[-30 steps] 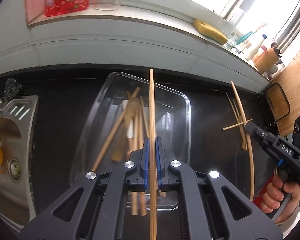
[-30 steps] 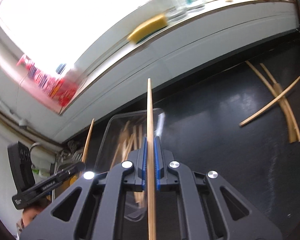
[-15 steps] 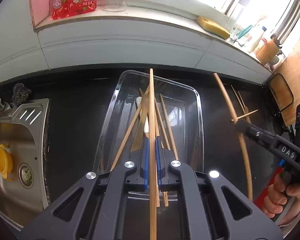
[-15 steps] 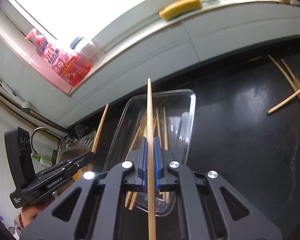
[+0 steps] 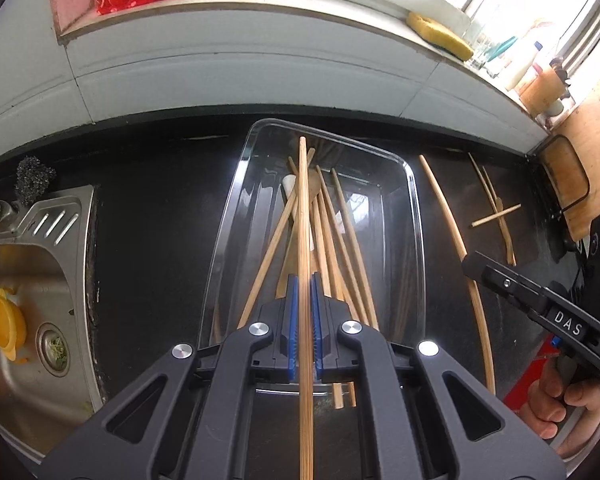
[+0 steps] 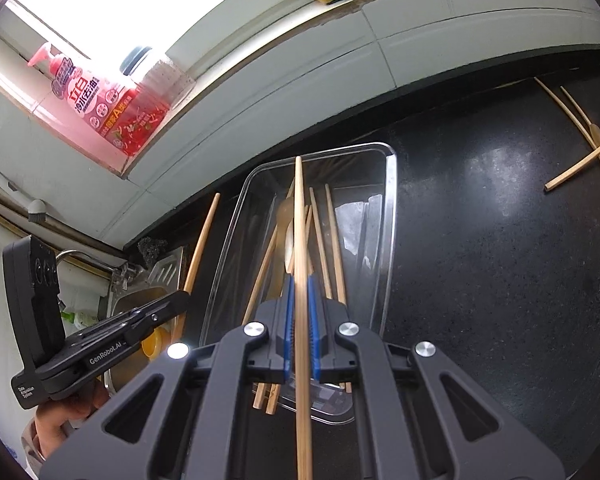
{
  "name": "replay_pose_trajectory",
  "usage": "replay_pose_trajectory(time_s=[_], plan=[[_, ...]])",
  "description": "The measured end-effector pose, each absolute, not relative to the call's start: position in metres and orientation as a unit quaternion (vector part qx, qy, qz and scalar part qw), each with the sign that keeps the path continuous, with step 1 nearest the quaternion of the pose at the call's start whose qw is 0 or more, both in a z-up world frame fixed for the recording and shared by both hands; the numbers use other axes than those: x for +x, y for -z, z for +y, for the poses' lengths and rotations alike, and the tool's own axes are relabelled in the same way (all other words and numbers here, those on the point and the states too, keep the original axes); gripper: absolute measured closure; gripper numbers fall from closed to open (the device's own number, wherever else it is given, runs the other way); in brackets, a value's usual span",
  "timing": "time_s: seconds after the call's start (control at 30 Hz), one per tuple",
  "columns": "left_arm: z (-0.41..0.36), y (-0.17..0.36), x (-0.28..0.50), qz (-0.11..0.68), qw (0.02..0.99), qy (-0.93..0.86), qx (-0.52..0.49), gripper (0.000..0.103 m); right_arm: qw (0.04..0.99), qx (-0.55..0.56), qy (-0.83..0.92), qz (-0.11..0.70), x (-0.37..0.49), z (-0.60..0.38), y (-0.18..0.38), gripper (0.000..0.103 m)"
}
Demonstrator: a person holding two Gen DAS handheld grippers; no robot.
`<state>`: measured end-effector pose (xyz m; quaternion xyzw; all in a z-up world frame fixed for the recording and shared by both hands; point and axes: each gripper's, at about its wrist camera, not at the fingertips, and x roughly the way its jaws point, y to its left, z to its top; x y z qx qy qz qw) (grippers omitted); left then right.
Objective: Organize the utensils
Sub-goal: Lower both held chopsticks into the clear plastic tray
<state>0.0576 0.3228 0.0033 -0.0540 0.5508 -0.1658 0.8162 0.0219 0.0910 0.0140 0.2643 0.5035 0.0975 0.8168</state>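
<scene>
Left gripper and right gripper, both angled down over the clear tray, each pinch one chopstick; tray holds loose chopsticks, others lie far right.

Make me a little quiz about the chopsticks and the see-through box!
1. True or false: the left gripper is shut on a chopstick.
2. What does the right gripper hold? A) a sponge B) a chopstick C) nothing
3. Where do the loose chopsticks lie: in the clear tray, in the sink, or on the black counter?

Key: 1 true. 2 B. 3 on the black counter, off to the tray's side.
</scene>
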Motion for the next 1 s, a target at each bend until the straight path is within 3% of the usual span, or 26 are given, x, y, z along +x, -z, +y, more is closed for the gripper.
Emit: replay_pose_trajectory(time_s=[1.0], plan=[[0.311, 0.012, 0.088, 0.571, 0.8, 0.182, -0.035, 0.097, 0.825, 0.257, -0.077, 0.498, 0.034, 0.1, -0.013, 0.096]])
